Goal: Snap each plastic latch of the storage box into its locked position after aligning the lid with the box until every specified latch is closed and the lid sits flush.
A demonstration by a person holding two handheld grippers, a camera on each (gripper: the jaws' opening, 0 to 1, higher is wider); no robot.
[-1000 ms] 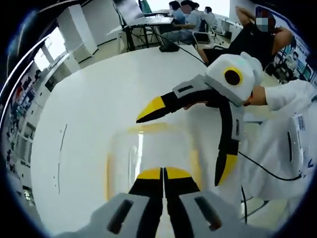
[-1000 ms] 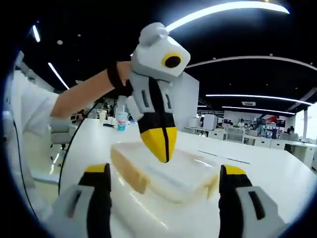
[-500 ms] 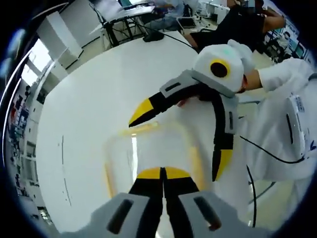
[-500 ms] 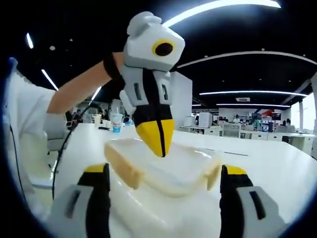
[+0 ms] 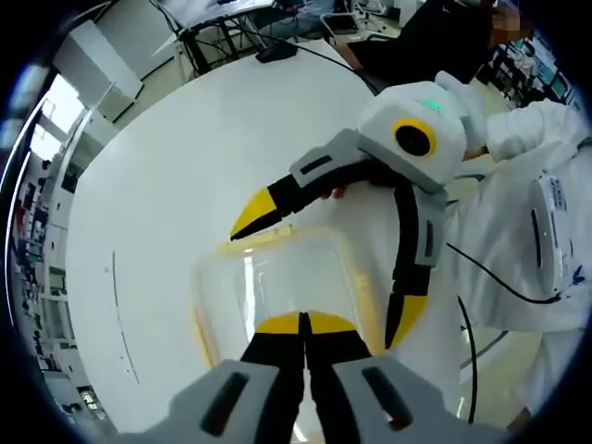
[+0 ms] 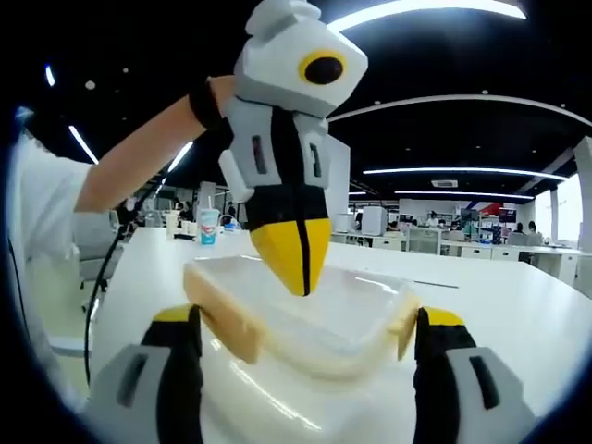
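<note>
A clear storage box (image 5: 277,282) with pale yellow latches sits on the white table (image 5: 166,185). My left gripper (image 5: 303,324) is shut, its yellow tips resting on the box's lid. In the right gripper view the left gripper (image 6: 296,273) comes down from above onto the lid (image 6: 356,301). My right gripper (image 6: 305,319) is open wide, one jaw at each end of the box, close to the yellow latches (image 6: 222,319). In the left gripper view the right gripper (image 5: 324,268) straddles the box the same way, nothing pinched between its jaws.
The white table spreads wide around the box. A cup (image 6: 210,225) stands far off on it. A black cable (image 5: 499,314) hangs by the person's white sleeve (image 5: 546,231). Seated people and a dark desk (image 5: 231,18) lie beyond the table's far edge.
The right gripper's open jaws have drawn in closer to the two ends of the box. The left gripper stays shut on the lid; both views have shifted a little.
</note>
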